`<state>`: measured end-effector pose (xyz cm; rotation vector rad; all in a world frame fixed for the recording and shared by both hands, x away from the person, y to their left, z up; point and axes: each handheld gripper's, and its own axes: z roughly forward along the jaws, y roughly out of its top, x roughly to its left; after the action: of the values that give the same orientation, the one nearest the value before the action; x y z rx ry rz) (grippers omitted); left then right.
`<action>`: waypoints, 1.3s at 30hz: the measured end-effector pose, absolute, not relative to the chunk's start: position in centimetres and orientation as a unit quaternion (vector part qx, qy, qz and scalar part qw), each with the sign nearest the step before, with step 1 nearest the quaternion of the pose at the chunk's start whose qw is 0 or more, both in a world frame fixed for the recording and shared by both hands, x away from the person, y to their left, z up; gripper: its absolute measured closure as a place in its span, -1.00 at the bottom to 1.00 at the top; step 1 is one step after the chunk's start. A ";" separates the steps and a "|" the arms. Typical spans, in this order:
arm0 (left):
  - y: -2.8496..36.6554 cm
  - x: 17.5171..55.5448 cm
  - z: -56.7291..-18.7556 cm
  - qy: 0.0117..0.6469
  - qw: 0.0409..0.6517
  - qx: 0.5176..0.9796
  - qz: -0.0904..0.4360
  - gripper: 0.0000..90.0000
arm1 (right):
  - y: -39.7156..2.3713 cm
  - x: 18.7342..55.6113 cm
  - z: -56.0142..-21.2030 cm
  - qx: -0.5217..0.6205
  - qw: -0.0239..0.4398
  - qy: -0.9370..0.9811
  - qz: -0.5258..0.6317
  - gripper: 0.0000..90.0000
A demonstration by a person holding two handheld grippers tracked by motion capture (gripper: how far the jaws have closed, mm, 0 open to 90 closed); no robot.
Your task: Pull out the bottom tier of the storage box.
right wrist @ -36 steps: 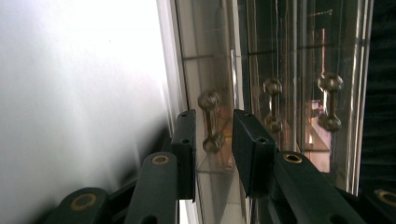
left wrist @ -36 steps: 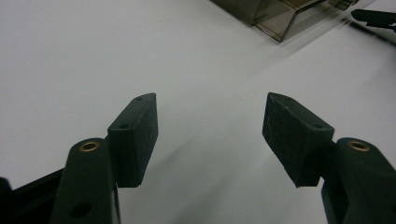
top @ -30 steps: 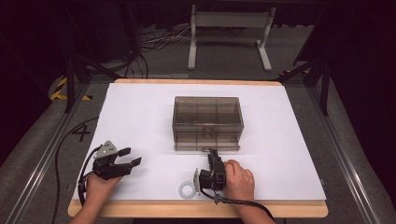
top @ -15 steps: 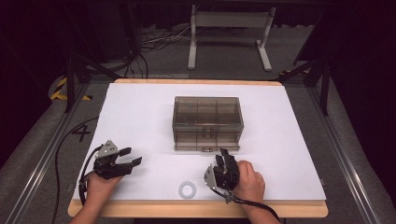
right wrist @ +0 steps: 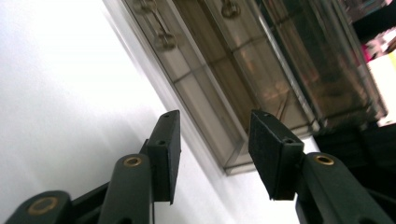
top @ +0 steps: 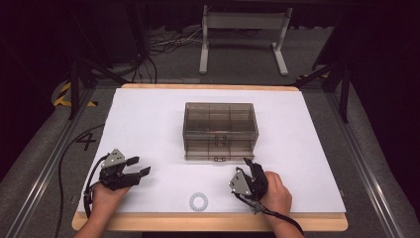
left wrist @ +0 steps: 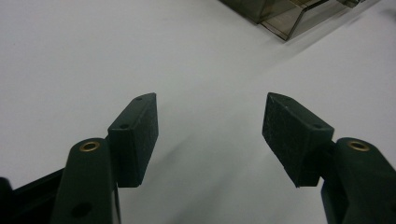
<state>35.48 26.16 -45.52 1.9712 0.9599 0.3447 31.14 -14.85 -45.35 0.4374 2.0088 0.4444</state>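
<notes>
A wooden table (top: 208,224) carries a white sheet (top: 148,119) over almost its whole top, leaving a thin rim of bare wood at the near and far edges. The surrounding floor (top: 237,64) is grey carpet, and the room beyond it is dark. Metal rails (top: 42,176) run along the floor on both sides. At the far end stands a white metal stand (top: 243,29) with black cables (top: 158,42) to its left. Yellow-black hazard tape (top: 67,94) marks the floor at the left, near a painted number 4 (top: 86,141).

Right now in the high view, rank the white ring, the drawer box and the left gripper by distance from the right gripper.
1. White ring, just to its left near the table's front edge.
2. Drawer box, ahead at the table's middle.
3. Left gripper, far across on the left.
</notes>
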 end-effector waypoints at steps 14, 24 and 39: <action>26.2 35.5 -45.5 0.387 0.446 0.795 0.138 -0.18 | -18.3 31.8 -44.6 0.247 0.400 0.830 0.299 0.06; 26.1 35.6 -45.5 0.387 0.445 0.795 0.139 -0.18 | -20.4 32.8 -44.4 0.283 0.343 0.832 0.332 0.06; 26.2 35.6 -45.5 0.388 0.449 0.794 0.136 -0.18 | -22.4 34.1 -43.9 0.307 0.253 0.822 0.407 -0.12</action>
<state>35.59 26.20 -45.52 1.9636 0.9600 0.3357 34.09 -22.43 -43.91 0.8346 2.2357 1.1065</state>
